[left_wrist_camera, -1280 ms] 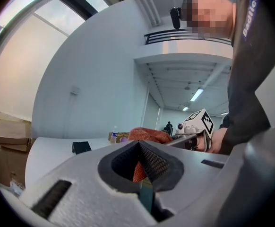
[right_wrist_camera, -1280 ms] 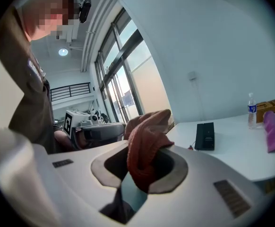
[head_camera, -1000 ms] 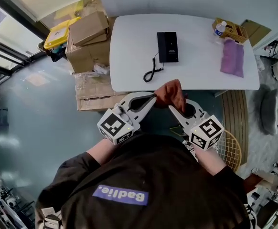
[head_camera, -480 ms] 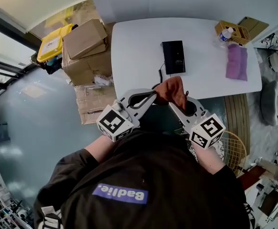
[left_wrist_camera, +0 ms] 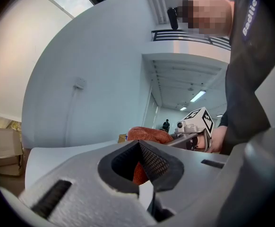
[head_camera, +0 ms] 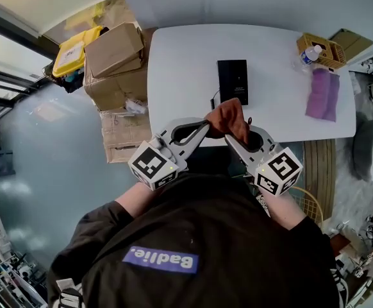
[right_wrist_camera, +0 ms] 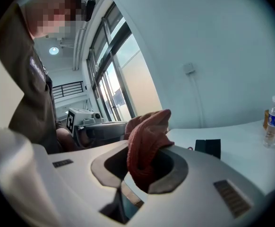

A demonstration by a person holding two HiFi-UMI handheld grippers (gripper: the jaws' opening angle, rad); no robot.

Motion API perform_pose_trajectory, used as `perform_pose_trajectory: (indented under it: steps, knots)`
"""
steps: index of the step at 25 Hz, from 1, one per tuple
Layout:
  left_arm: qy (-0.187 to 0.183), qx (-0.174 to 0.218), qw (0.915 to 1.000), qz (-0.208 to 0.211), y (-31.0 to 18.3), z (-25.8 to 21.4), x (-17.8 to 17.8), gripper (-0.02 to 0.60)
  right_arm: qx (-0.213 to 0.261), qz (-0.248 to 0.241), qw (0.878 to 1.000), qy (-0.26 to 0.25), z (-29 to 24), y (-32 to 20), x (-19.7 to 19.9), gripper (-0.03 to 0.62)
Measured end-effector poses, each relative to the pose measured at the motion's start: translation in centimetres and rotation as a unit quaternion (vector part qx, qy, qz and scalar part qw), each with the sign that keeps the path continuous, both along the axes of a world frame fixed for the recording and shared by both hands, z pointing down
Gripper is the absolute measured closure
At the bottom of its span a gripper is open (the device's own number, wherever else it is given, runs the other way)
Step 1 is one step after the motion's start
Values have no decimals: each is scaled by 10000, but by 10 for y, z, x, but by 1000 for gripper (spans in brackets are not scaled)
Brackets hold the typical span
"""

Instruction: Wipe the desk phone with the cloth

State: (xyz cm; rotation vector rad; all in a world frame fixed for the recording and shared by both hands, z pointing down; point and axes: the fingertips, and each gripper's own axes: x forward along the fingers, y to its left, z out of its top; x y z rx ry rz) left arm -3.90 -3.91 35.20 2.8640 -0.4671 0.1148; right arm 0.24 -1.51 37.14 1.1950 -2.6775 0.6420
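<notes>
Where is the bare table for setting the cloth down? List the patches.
Widest bare patch: table left of the desk phone, out to its left edge. Second: between phone and purple fabric. Crowded: far right corner, with basket and bottle; the cord lies at the phone's near left. Either takes the red cloth.

A white tabletop with rounded corners fills the upper middle of the head view. A black desk phone lies flat near its centre, and its cord trails from the lower left corner towards the near edge. Well apart, at the right end, lies a purple sheet. In the upper right corner sits a yellow basket, with a water bottle just beside it.
</notes>
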Motion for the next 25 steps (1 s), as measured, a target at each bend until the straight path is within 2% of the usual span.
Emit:
perform_pose_trajectory:
  steps: [7, 14, 25]
  knots:
    - [-62, -112, 9994, -325, -14, 8, 33, 566, -5, -331, 9995, -3, 5, -19, 34, 500]
    - [-126, -181, 9986, -476, -28, 21, 58, 566, -121, -521, 9986, -45, 20, -33, 59, 500]
    - [-100, -279, 9971, -707, -61, 41, 79, 566, -100, -605, 9981, 25, 40, -74, 86, 500]
